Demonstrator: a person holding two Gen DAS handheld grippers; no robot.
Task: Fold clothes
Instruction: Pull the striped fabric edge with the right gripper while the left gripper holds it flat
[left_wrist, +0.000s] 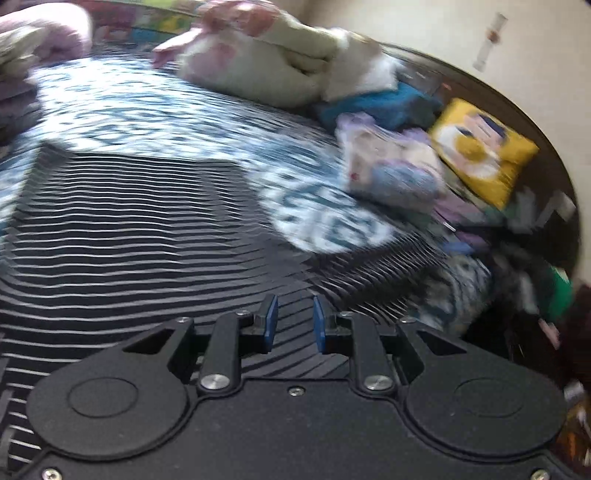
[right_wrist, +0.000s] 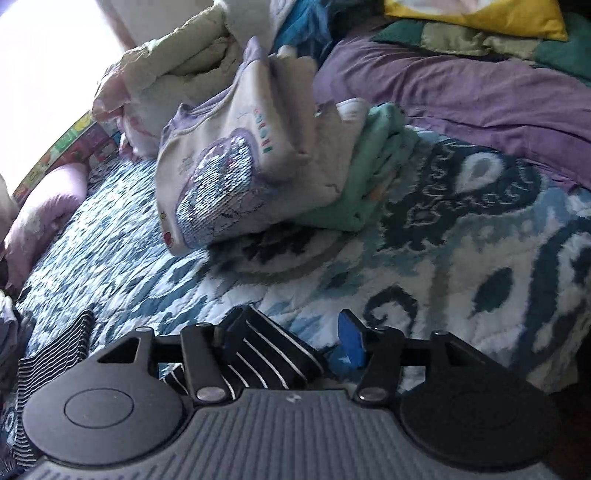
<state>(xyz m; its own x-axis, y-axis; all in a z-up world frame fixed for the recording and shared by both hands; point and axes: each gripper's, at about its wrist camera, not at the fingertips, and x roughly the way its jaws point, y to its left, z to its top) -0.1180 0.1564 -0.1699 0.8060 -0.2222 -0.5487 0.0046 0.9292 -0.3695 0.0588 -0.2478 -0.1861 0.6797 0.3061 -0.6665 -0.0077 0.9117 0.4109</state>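
We are holding our left gripper (left_wrist: 294, 325) over the striped shirt (left_wrist: 129, 229), its jaws narrow and empty. Our right gripper (right_wrist: 291, 343) is standing half open, with a shirt fold lying loose at nine o'clock between its jaws on the blue quilt (right_wrist: 443, 258).

A bed is carrying everything in view. A blue-and-white patterned quilt (right_wrist: 461, 258) is covering its surface. A purple blanket (right_wrist: 461, 96) is lying crumpled along the far side of the quilt. A yellow cushion (left_wrist: 484, 151) is resting near the bed's edge, with a teal towel (left_wrist: 380, 103) lying just beside it. A plain cream wall (left_wrist: 424, 26) is standing behind the bed.
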